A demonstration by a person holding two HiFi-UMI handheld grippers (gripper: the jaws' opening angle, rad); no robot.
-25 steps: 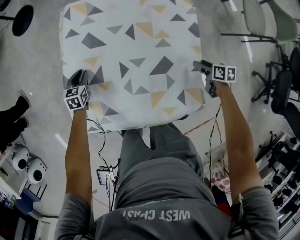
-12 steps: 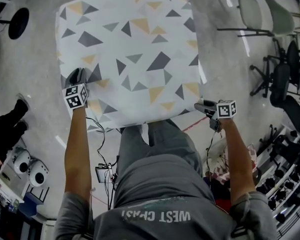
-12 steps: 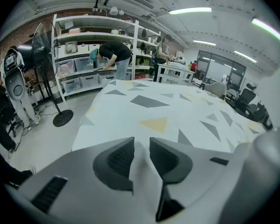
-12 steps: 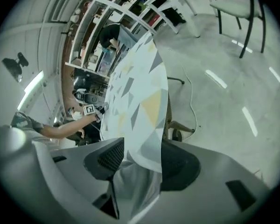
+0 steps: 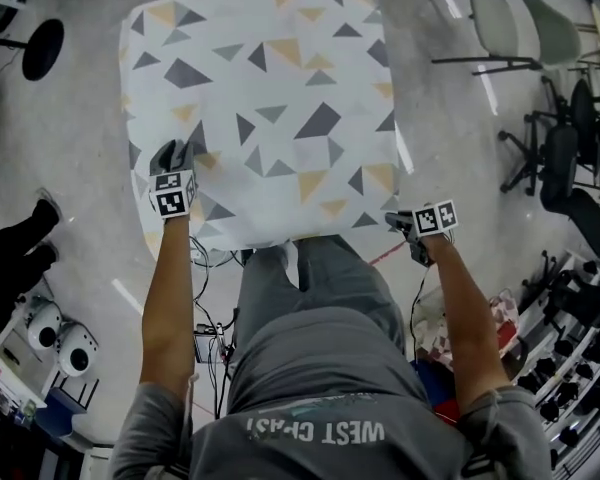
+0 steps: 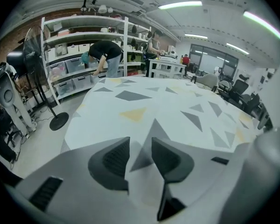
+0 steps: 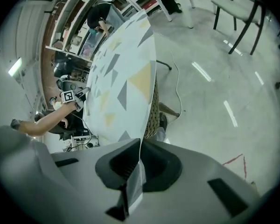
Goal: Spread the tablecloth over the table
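The tablecloth (image 5: 270, 98) covers the worktop and seems to need only straightening: the right tongs (image 5: 394, 219) pinch its lower-right corner, while the left tongs (image 5: 172, 154), just opening, loosely straddle its lower-left edge.

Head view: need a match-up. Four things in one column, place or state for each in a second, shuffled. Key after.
Things
1. left tongs
2. right tongs
3. chair
4. round black base

Place or state
A. on the floor, off the far right side of the tablecloth
B. shut on the tablecloth's edge at its near right corner
C. on the floor, off the tablecloth's far left corner
D. jaws apart over the tablecloth's near left part

Pairs: 1-D, 2-B, 3-A, 4-C

Note: the left tongs have just been opening, and a fold of cloth lies between their jaws.
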